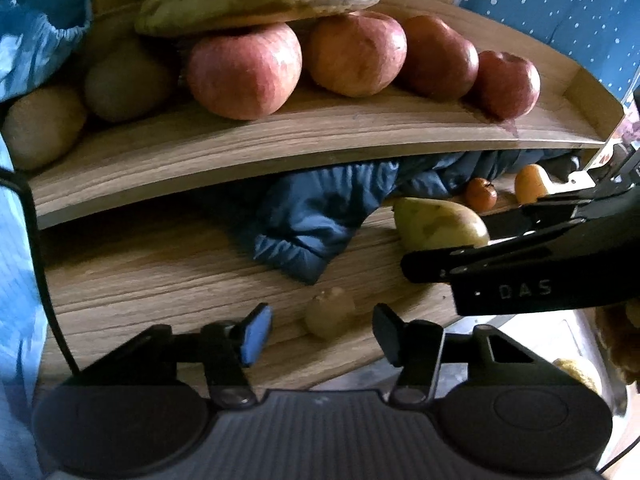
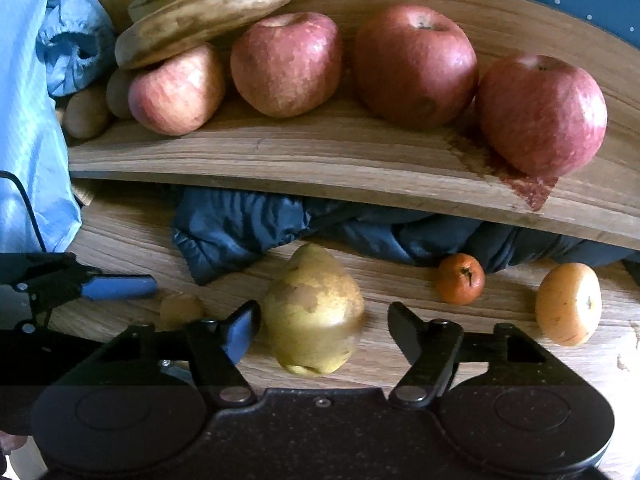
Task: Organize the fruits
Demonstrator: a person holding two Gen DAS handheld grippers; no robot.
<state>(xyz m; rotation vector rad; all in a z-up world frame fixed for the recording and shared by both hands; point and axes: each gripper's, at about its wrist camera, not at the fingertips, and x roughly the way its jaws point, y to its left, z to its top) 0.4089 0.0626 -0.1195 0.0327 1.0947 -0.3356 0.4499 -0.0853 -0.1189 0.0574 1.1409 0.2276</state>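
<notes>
A wooden shelf [image 2: 360, 152] carries several red apples [image 2: 414, 64], bananas [image 2: 208, 12] and kiwis [image 2: 86, 114]; the shelf also shows in the left wrist view [image 1: 320, 140]. On the tabletop below lie a green-yellow pear [image 2: 314, 310], a small tangerine [image 2: 460, 279], a yellow-orange fruit [image 2: 568, 304] and a small pale fruit [image 2: 182, 308]. My right gripper [image 2: 320, 328] is open with the pear between its fingers, not clamped. My left gripper [image 1: 322, 330] is open with the small pale fruit [image 1: 330, 314] between its fingertips. The right gripper [image 1: 404, 266] reaches the pear [image 1: 438, 224] in the left wrist view.
A dark blue jacket [image 2: 248, 228] is bunched under the shelf. Light blue cloth [image 2: 32, 120] hangs at the left. A metal bowl [image 1: 604, 376] sits at the table's right edge. A black cable [image 1: 44, 280] runs down the left.
</notes>
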